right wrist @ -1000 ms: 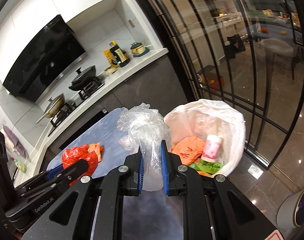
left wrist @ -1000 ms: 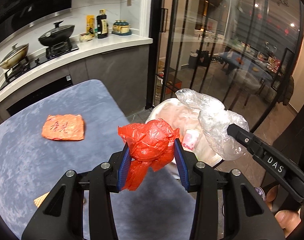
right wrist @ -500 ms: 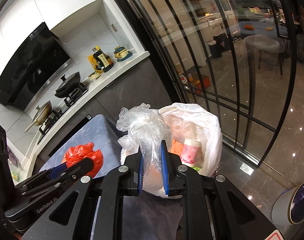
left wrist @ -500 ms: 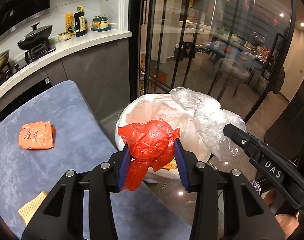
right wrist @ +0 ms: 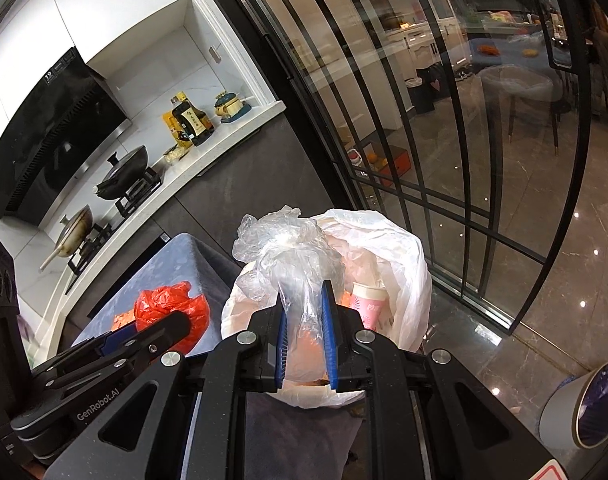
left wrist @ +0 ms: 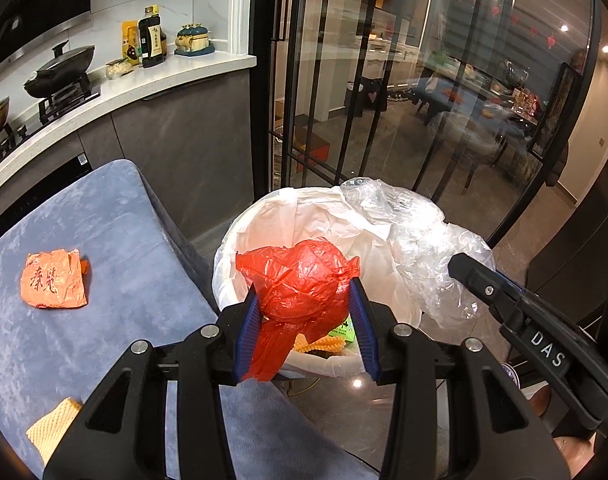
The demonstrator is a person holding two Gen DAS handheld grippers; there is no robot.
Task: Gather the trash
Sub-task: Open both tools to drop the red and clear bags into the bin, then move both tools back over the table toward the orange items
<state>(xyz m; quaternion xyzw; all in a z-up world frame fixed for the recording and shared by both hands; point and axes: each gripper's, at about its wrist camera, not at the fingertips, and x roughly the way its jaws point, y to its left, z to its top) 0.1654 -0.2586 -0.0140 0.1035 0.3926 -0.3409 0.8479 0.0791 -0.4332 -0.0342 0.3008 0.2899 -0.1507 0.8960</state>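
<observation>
Left gripper [left wrist: 305,320] clamped on a crumpled red plastic bag [left wrist: 304,276], blue pads pressed into both sides, jaws partway closed around the bulk, a loose tail of red film hanging down between the fingers. Bag held directly above the open mouth of the trash bin [left wrist: 264,224], lined with a white liner draped over the rim. Right gripper [right wrist: 305,312] pinched narrow on a clear plastic bag [right wrist: 288,248], the twisted neck squeezed between its 2 blue pads, the puffed crumpled part billowing above the fingertips and over the near rim of the same bin. In the left wrist view, same clear bag seen at right, bunched over the bin's far rim beside the black finger marked DAS. Inside the bin: a pink-and-white paper cup [right wrist: 367,304], orange wrappers, a green carton edge [left wrist: 341,330] and a yellow waffle-textured scrap [left wrist: 317,346]. Bin just beside the corner of a table with a blue-grey cloth [left wrist: 116,216]. On that cloth, well apart from the bin, a flattened orange wrapper with red characters [left wrist: 54,280], and near the lower left edge a yellow textured piece [left wrist: 54,428]. Behind: white countertop [left wrist: 144,80] with a black wok [left wrist: 62,68], a dark sauce bottle [left wrist: 151,38], and black-framed glass doors [left wrist: 343,80]. Grey round container [right wrist: 583,404] on the glossy floor at lower right of the right wrist view.
</observation>
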